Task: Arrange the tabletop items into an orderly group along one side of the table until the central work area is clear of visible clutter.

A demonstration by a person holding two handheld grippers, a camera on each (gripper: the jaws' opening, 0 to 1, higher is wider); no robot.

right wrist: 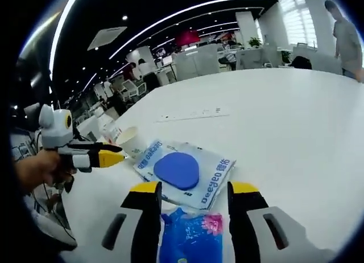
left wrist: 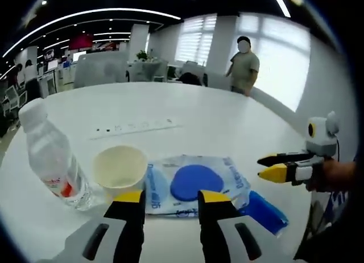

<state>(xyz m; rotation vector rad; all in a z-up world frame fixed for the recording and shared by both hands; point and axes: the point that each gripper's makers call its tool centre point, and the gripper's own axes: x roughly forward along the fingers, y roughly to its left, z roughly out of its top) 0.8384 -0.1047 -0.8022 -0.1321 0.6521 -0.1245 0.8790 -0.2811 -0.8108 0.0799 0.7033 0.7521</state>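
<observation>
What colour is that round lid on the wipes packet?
Blue, on a pale wipes packet; the lid shows best in the right gripper view.

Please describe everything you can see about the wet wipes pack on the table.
The wet wipes pack is a flat, soft plastic pouch, pale with blue print and a round blue lid in the middle. It lies flat on the white table, closed, beside the paper cup, which looks to touch its edge. A blue packet lies next to it.

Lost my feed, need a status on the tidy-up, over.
Left tongs open, empty, over wipes pack. Right tongs open, empty, above blue packet. Bottle and paper cup beside the pack. Nothing moved yet.
</observation>
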